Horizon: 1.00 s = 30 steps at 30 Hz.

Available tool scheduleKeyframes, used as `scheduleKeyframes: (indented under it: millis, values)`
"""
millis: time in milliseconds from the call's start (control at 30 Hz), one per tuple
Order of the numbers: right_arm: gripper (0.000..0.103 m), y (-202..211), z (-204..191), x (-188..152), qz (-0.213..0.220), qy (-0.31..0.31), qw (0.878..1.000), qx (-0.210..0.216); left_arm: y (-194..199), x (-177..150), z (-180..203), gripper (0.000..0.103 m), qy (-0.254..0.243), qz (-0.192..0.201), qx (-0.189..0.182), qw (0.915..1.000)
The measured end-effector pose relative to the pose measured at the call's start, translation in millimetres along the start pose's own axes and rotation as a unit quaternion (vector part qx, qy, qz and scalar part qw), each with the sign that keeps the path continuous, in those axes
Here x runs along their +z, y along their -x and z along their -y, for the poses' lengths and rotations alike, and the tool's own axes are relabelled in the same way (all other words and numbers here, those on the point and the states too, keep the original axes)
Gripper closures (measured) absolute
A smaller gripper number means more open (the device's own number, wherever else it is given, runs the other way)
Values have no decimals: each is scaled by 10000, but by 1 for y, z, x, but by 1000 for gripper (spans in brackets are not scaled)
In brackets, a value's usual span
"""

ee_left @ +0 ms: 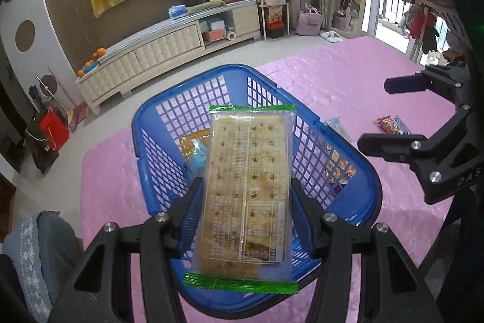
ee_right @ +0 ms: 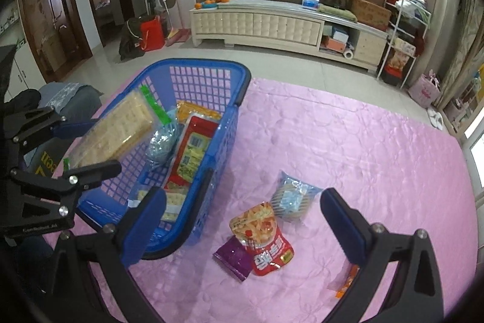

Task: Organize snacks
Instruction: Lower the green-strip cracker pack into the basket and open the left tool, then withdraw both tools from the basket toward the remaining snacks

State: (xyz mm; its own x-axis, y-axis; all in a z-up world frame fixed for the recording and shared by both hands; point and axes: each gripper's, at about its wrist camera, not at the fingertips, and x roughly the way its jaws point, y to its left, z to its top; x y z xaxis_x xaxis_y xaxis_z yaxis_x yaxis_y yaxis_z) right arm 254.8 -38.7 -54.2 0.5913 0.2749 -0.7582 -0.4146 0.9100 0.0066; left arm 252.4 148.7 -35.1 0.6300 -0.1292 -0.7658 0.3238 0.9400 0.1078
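My left gripper (ee_left: 245, 196) is shut on a clear cracker pack with green ends (ee_left: 246, 189) and holds it over the blue plastic basket (ee_left: 360, 171). In the right wrist view the left gripper (ee_right: 90, 146) holds the cracker pack (ee_right: 118, 130) above the basket (ee_right: 233, 99), which holds a red pack (ee_right: 192, 153), a silver-blue pack (ee_right: 161, 141) and an orange pack (ee_right: 196, 111). My right gripper (ee_right: 242, 220) is open and empty above the pink tablecloth, over a red snack bag (ee_right: 263, 238), a purple packet (ee_right: 233, 258) and a pale blue packet (ee_right: 292, 200).
The pink tablecloth (ee_right: 363, 147) covers the table. An orange wrapper (ee_right: 348, 280) lies by my right finger. A snack packet (ee_left: 393, 124) lies right of the basket. A grey chair cushion (ee_left: 42, 247) sits at the table's left edge. A cream cabinet (ee_right: 272, 23) stands behind.
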Motion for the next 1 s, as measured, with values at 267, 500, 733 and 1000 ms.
scheduleKeyframes:
  millis: [267,500,733,1000]
  values:
    - [0,4,8,-5,-35,-136,9998,122,8,-9,3,31,127,101,-24,9999]
    - [0,18,7,-8,52,-125,9997,192,30,-14,18,24,299,247,-136,9992]
    - [0,39,10,-18,144,-117,9996,191,47,-15,38,22,318,339,-110,9989]
    - [0,64,15,-35,250,-90,9995,156,64,-14,53,22,468,413,-142,9979]
